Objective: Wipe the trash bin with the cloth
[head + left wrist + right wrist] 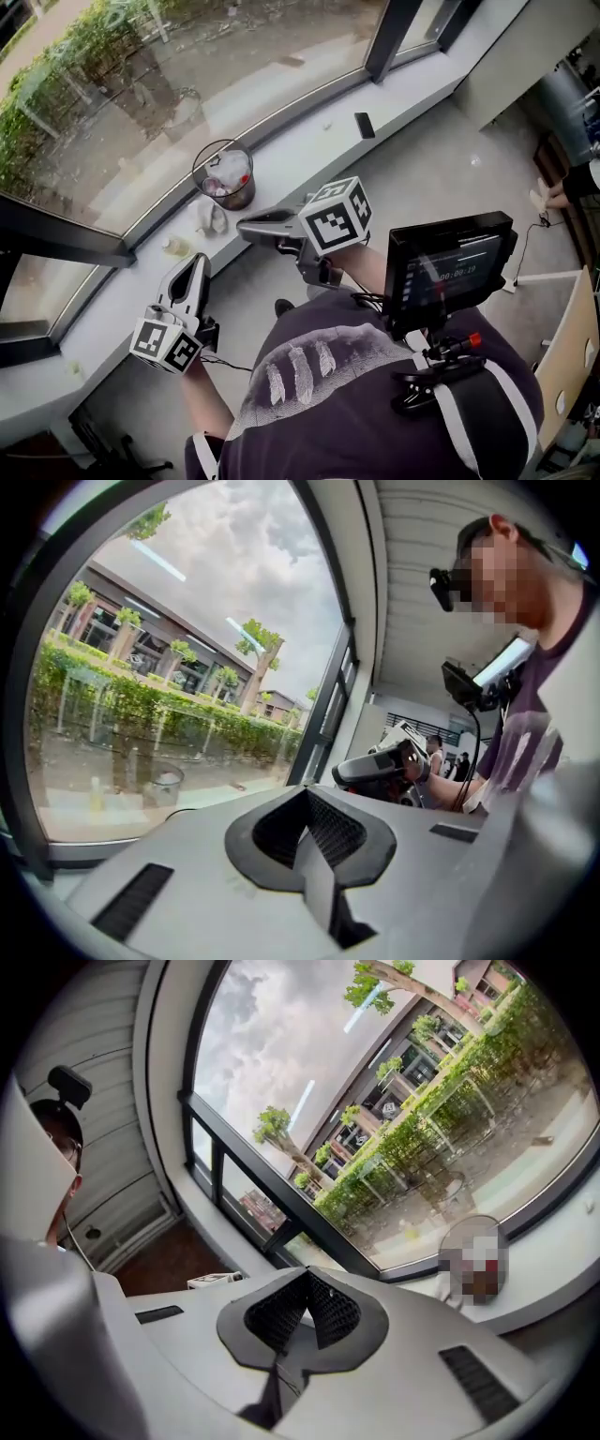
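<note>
A round wire-mesh trash bin (225,175) with some rubbish inside stands on the white window ledge (309,141). A crumpled pale cloth (212,218) lies on the ledge just in front of it. My left gripper (199,262) is shut and empty, held over the ledge's edge, below and left of the cloth. My right gripper (245,226) is also shut and empty, with its tip close to the cloth's right side. In the left gripper view the bin (167,785) stands far off and the left gripper (306,805) has its jaws together. The right gripper (306,1303) shows its jaws together too.
A small bottle (173,247) stands on the ledge left of the cloth, and a black phone-like object (365,125) lies farther right. A big curved window (187,66) backs the ledge. A monitor (448,267) hangs at the person's chest. Another person (565,190) sits at the right edge.
</note>
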